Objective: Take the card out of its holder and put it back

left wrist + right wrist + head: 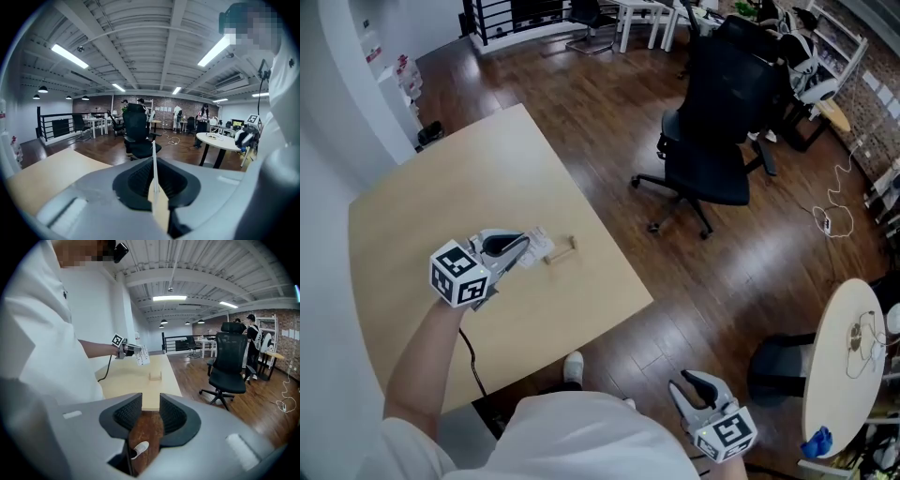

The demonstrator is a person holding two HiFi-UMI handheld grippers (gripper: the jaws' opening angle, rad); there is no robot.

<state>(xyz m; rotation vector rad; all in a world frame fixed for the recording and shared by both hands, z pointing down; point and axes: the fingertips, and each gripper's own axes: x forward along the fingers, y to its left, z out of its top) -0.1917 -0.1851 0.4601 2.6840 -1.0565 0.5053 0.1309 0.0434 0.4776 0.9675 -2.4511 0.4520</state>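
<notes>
1. The left gripper [523,251] is clamped on the card [540,243], above the table [441,206] and just beside the wooden holder [560,251].
2. The right gripper [692,382] hangs beyond the table's near edge, jaws apart, empty.

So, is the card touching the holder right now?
Apart. The right gripper view shows the card held up in the left gripper, with clear air between it and the holder below.

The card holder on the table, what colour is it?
The card holder is pale wood, like the tabletop; best seen in the right gripper view.
</notes>
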